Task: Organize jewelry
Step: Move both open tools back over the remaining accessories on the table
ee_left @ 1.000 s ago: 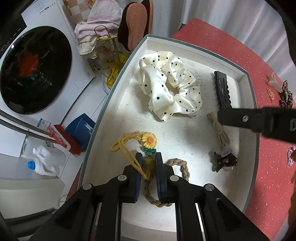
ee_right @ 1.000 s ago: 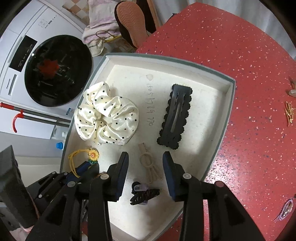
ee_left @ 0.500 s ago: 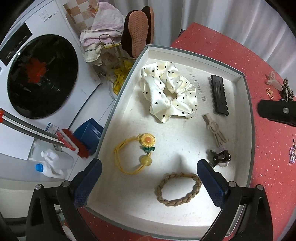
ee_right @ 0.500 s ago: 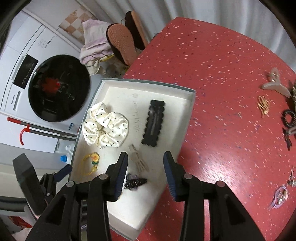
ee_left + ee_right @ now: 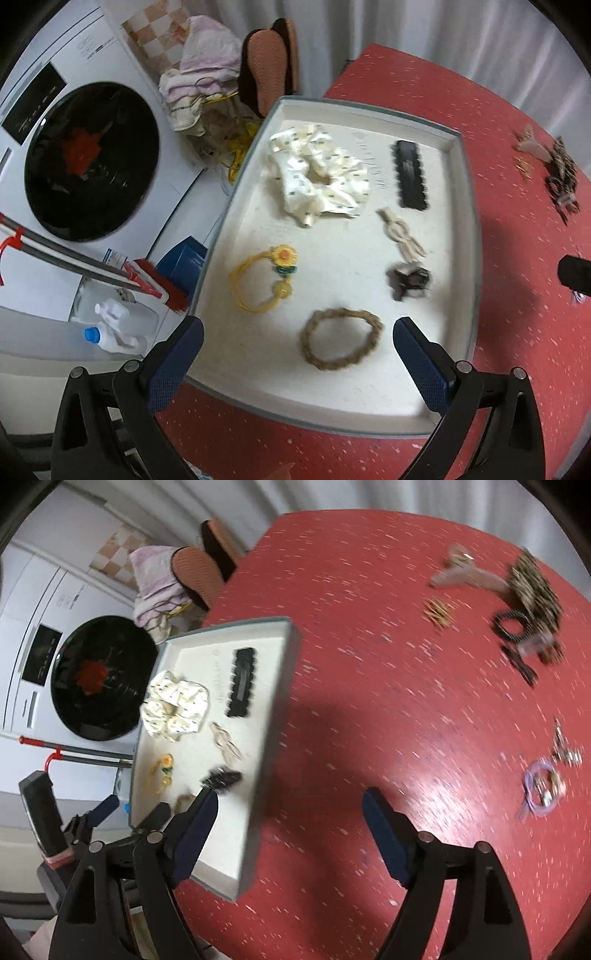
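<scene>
The red table carries a shallow white tray at its left edge and a scatter of loose pieces along its far right side.

Tray contents, by size: a polka-dot satin scrunchie, soft and light; a black scalloped hair clip, rigid and flat; a braided tan hair tie, limp and grippy; a yellow sunflower hair tie, thin elastic with hard beads; a beige knotted clip; a small dark claw clip.

Pieces not yet sorted, well apart from the tray: a leopard-print item, a taupe claw clip, a black ring tie, a gold clip and a lilac tie with charm.

Left gripper: fingers spread fully wide, nothing between them, above the near end of the tray.

Right gripper: jaws opening, nothing between them, above bare table just beside the tray.

Handling judgement: all loose pieces appear light. Take rigid clips across the narrow body; flat metal may slip. Pinch elastic ties at the band, not at the charm.
</scene>
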{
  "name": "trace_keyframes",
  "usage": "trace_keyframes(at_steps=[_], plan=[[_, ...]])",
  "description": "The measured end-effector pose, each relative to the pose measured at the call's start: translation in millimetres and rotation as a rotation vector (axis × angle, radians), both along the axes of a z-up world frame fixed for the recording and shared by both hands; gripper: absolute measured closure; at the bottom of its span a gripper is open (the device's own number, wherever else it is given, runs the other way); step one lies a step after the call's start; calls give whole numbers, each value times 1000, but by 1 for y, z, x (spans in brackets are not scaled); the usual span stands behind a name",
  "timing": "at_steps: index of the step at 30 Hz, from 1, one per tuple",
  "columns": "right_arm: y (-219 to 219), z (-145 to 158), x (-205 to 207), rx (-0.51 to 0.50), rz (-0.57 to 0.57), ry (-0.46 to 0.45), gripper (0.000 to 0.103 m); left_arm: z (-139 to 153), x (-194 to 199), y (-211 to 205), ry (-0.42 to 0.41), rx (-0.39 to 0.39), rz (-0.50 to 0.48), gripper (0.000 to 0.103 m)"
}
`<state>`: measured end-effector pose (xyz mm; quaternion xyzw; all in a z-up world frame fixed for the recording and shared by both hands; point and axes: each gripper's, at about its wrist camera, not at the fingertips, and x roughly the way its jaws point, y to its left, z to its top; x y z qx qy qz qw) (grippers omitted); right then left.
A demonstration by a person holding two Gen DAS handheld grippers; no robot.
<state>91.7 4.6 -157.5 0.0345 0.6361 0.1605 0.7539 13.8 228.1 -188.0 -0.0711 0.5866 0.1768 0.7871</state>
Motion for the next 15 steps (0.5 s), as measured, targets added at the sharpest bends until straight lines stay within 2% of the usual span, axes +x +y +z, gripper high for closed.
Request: trace_keyframes(at_steps=[7,8,9,15], plan=[[-58,-4,-14,-1,-108,27,17,25,6,-44,-29,8,-104,0],[-66,-5,-16,-3,-121,33,12,27,9,-52,-35,-4,-123,0],[-75,-6,-18,-7,-134,35,0,29,11,-58,-38,-10,-134,0],[-117,-6,-30,-20,-188,47,0,35,26,-103,-44,-69,-226,0]])
